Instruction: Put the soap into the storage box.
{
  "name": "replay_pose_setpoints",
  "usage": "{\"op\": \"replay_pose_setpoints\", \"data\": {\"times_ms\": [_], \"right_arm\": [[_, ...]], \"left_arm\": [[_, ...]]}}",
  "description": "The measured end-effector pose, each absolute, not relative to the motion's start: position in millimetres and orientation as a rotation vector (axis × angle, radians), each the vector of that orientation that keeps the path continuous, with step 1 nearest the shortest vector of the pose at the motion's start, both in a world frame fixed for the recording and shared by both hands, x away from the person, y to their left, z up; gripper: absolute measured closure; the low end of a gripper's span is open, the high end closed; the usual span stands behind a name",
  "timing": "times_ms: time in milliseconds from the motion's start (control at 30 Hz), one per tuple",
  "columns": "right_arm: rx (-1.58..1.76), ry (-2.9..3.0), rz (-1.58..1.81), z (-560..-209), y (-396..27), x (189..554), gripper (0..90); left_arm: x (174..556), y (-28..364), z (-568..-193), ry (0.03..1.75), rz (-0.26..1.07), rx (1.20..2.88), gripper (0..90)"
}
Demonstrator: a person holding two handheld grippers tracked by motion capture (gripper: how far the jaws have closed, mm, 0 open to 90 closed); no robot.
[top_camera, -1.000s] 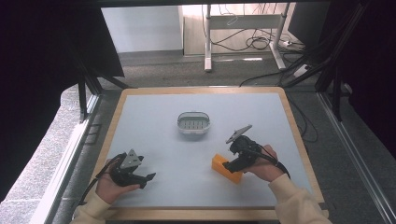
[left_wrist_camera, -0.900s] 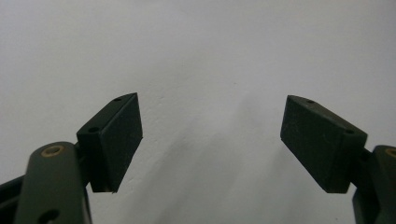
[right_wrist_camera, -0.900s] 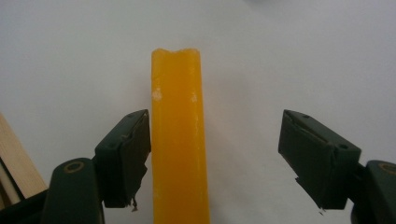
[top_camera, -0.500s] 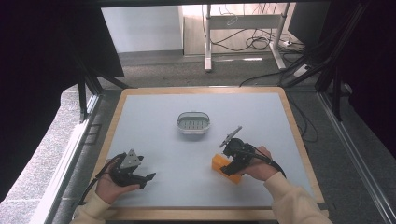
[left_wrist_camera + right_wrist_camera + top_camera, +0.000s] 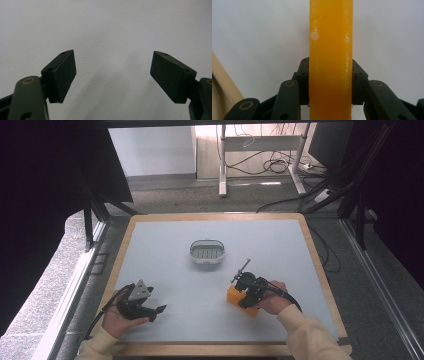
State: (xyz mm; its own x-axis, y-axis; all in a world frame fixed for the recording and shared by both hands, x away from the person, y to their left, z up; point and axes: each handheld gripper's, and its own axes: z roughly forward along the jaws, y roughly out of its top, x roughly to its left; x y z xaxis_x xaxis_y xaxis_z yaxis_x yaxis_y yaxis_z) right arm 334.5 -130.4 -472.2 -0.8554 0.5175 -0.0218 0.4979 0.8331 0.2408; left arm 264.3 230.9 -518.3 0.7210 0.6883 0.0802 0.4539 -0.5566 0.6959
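An orange block (image 5: 235, 296) lies on the white table top (image 5: 175, 270) at the front right. My right gripper (image 5: 240, 301) sits over it and its jaws have just closed onto it. In the right gripper view the orange block (image 5: 330, 57) stands between the two black pads (image 5: 305, 82), which press on both its sides. My left gripper (image 5: 155, 311) rests at the front left in a person's hand, pointing right. Its black pads (image 5: 62, 75) stand wide apart over bare table.
A small oval grey tray (image 5: 207, 252) with a ribbed inside sits near the middle of the table. A wooden rim (image 5: 320, 270) frames the table top. Beyond the far edge stand desk legs and loose cables (image 5: 280, 167) on the floor.
The right gripper has come down and slightly toward the person over the orange block and shut on it. The left gripper has stayed where it was.
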Motion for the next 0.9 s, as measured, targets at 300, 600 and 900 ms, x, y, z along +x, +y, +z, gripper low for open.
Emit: {"op": "replay_pose_setpoints", "data": {"times_ms": [300,600,900], "right_arm": [[0.783,2.914,0.397,-459.5,-133.4,334.3,61.5],[0.757,2.904,0.447,-447.2,-140.4,335.6,61.5],[0.706,2.898,0.467,-437.3,-143.9,336.9,61.5]], "left_arm": [[264.5,231.6,-518.5,0.865,0.458,2.255,20.9],[264.9,231.3,-519.4,0.862,0.453,2.260,20.8],[265.0,230.7,-520.2,0.866,0.451,2.258,20.8]]}}
